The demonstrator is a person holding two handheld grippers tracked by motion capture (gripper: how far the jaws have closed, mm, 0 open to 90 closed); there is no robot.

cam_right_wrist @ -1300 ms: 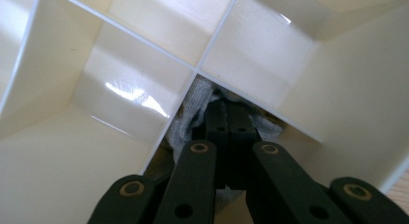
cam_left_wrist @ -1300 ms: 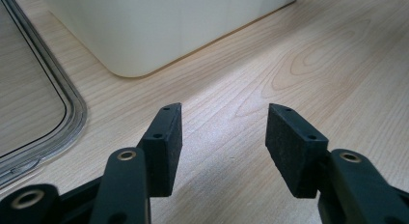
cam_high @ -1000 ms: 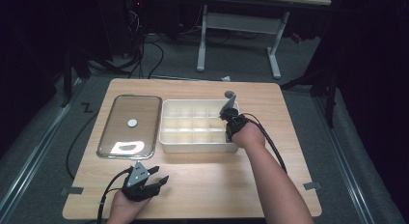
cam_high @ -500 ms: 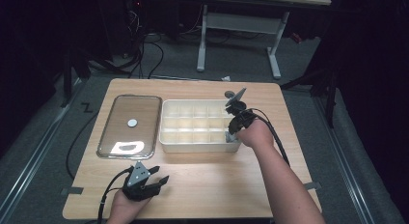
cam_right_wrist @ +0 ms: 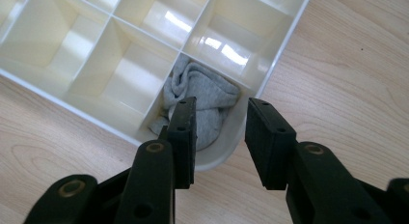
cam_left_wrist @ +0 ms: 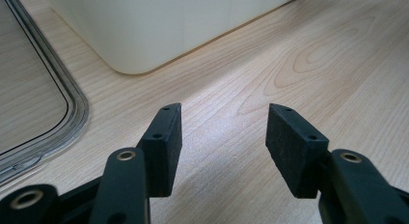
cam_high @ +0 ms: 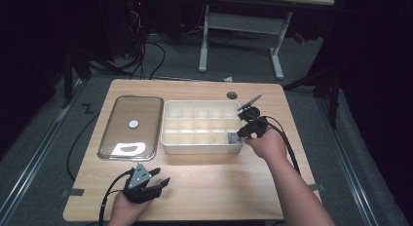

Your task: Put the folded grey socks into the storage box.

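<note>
Now the right gripper [cam_right_wrist: 219,137] hangs just above the grey cloth [cam_right_wrist: 202,101], with its jaws a little apart and nothing between them. That cloth sits crumpled in the corner box of the white tray [cam_high: 168,123], at about 4 o'clock on it. Down at 7 o'clock on the tabletop [cam_high: 219,187], the left gripper [cam_left_wrist: 224,137] rests with jaws wide apart and empty. At 9 o'clock from the tray lies a clear lid [cam_high: 122,133].

The left gripper [cam_left_wrist: 219,137] rises from the bottom of the frame, its two black jaws apart with bare wooden table [cam_left_wrist: 308,69] between them. A cream box [cam_left_wrist: 159,26] spans the top. A clear lid's rim [cam_left_wrist: 72,103] curves along the left edge.
</note>
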